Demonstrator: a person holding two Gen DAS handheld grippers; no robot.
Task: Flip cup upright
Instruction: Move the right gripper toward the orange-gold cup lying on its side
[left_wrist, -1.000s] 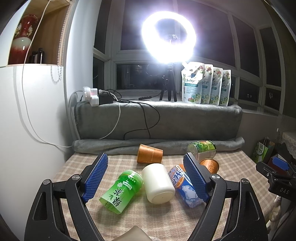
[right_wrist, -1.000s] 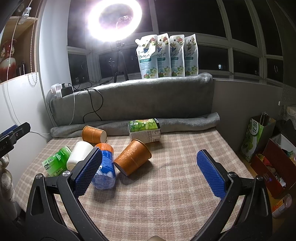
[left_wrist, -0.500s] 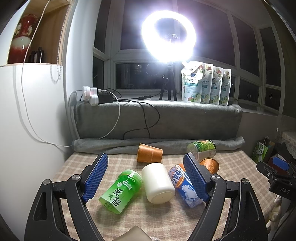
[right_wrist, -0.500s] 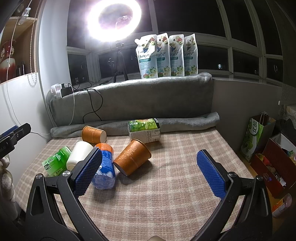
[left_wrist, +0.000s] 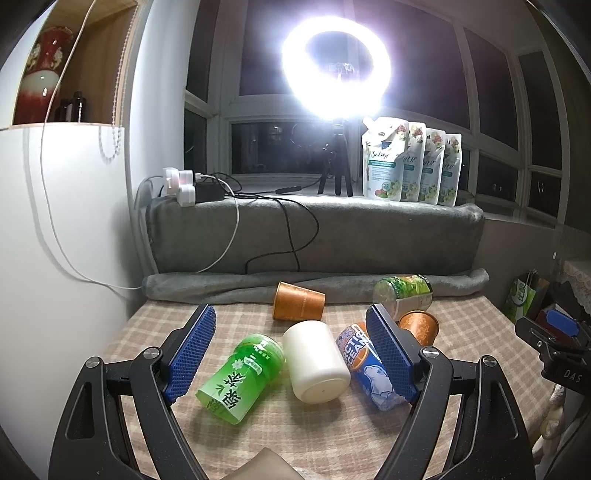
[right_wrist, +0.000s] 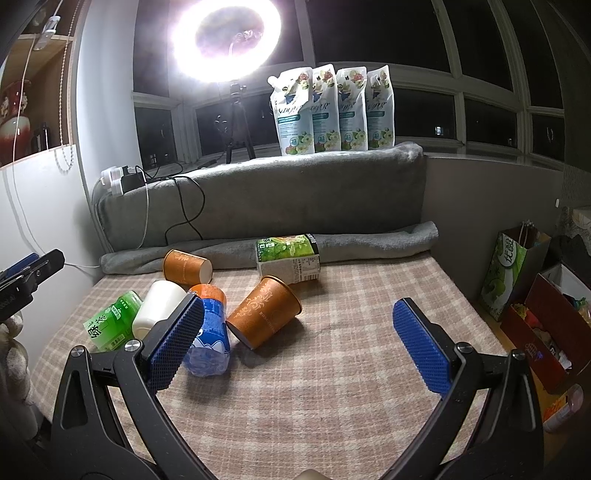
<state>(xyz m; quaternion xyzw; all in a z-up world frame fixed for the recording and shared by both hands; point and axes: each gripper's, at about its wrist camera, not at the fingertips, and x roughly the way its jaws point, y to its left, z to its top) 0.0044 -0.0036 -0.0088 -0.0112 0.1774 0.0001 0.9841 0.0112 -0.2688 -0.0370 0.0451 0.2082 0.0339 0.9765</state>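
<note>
Several cups lie on their sides on a checked tablecloth (right_wrist: 332, 354). A white cup (left_wrist: 316, 360) lies between the jaws of my open left gripper (left_wrist: 291, 350), base toward me, flanked by a green cup (left_wrist: 242, 374) and a blue-orange cup (left_wrist: 371, 369). An orange paper cup (left_wrist: 297, 305) lies farther back. In the right wrist view a patterned orange cup (right_wrist: 266, 314) lies ahead and left of my open, empty right gripper (right_wrist: 295, 339), with the white cup (right_wrist: 159, 308), the green cup (right_wrist: 112, 326), the blue-orange cup (right_wrist: 208, 332) and the back orange cup (right_wrist: 186, 266) to its left.
A green-labelled carton (right_wrist: 288, 256) lies by a rolled grey blanket (right_wrist: 369, 243) at the table's back. A ring light (left_wrist: 336, 70), pouches (right_wrist: 332, 107) and a power strip with cables (left_wrist: 188, 186) sit on the sill. Bags and boxes (right_wrist: 539, 306) stand right of the table.
</note>
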